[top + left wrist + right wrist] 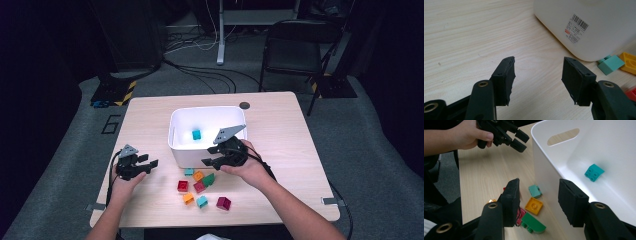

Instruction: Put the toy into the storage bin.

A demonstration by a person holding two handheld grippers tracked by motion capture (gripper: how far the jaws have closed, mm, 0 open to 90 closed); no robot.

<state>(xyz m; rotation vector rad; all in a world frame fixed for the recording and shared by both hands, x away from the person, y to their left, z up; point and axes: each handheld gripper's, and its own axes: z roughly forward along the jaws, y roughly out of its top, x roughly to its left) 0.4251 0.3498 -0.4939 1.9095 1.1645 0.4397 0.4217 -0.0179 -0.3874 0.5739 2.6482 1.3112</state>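
Since one teal brick (196,134) already lies on the floor of the white bin (176,145), the work in hand is judged to be the gathering of the loose bricks into that bin, and most things are placed to suit it. The remaining bricks are left scattered on the wooden table (150,115) just in front of the bin's near wall: a pale teal brick (535,191) closest to that wall, a yellow brick (534,205) beside it, a green brick (533,223) and red ones a little further out. The right gripper (210,161) is held over the bin's near right corner, above the cluster, its jaws spread moderately wide with nothing between them; that position is judged to suit a reach down to the next brick. The left gripper (150,165) is kept low over the table to the left of the bin, well apart from the bricks, its jaws likewise wide apart and empty, presumably so that the reach of the other hand is left unobstructed. The bin is set mid-table, within easy reach of both hands.
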